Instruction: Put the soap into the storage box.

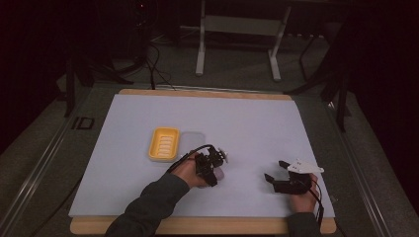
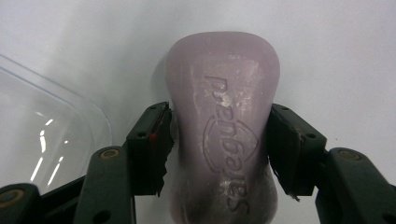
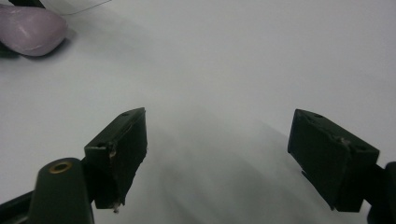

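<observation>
A pale purple soap bar (image 2: 224, 116) with an embossed brand name lies on the white sheet. My left gripper (image 2: 219, 144) is shut on it, one black pad pressed against each long side. In the high view the left gripper (image 1: 213, 168) sits at the front centre of the table, tilted down over the soap bar (image 1: 219, 174). The right gripper (image 1: 274, 170) rests to the right of it, open, and its view shows the right gripper (image 3: 217, 154) with only bare sheet between its jaws. The soap bar (image 3: 28, 28) lies at the top left of that view.
A yellow ribbed soap dish (image 1: 164, 143) stands left of centre, with a clear lid (image 1: 193, 142) flat on the sheet beside it. The clear lid (image 2: 46, 140) lies close to the left jaw. The white sheet (image 1: 247, 118) covers a wooden board.
</observation>
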Demonstrator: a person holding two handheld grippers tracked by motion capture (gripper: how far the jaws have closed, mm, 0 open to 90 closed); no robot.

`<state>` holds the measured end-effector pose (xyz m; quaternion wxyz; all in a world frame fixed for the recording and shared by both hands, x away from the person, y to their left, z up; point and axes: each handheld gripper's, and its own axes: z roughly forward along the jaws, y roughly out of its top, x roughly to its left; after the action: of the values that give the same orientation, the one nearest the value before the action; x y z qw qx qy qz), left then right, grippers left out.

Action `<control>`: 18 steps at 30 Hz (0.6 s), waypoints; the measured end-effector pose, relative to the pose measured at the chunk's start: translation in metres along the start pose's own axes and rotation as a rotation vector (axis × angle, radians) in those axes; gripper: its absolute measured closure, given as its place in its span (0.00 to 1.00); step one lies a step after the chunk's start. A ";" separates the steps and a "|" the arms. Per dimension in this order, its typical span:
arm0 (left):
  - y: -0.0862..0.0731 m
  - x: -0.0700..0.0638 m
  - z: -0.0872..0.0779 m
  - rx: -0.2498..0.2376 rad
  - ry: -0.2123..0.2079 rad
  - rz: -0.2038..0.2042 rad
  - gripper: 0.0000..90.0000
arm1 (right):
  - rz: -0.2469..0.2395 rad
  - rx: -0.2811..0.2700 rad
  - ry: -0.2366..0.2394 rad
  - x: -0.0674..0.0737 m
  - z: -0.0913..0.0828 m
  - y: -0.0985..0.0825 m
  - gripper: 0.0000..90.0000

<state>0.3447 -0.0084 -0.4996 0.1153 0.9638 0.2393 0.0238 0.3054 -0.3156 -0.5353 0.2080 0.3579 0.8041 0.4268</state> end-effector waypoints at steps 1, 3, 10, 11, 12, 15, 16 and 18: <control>0.000 0.000 0.001 0.006 0.000 0.003 0.49 | -0.001 0.000 0.000 0.000 0.000 0.000 0.22; 0.001 0.000 0.001 0.007 0.002 0.004 0.49 | -0.001 0.000 0.000 0.000 0.000 0.000 0.22; 0.004 -0.001 0.001 0.022 0.007 0.011 0.50 | 0.000 0.002 -0.001 0.000 0.000 0.000 0.21; 0.004 -0.001 0.001 0.024 0.006 0.013 0.51 | 0.000 0.002 -0.001 0.000 0.000 0.000 0.21; 0.005 -0.001 0.001 0.029 0.006 0.014 0.52 | 0.001 0.002 -0.001 0.000 0.000 0.000 0.21; 0.007 -0.001 0.001 0.042 0.004 0.016 0.53 | 0.001 0.001 -0.001 0.000 0.000 0.000 0.21; 0.007 -0.001 0.001 0.046 0.004 0.020 0.53 | 0.001 0.002 -0.001 0.000 0.000 0.000 0.21; 0.008 -0.001 0.001 0.050 0.005 0.023 0.54 | 0.001 0.001 -0.001 0.000 0.000 0.000 0.21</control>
<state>0.3477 -0.0154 -0.4986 0.0903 0.9690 0.2290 0.0214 0.3055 -0.3157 -0.5353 0.2079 0.3584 0.8041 0.4263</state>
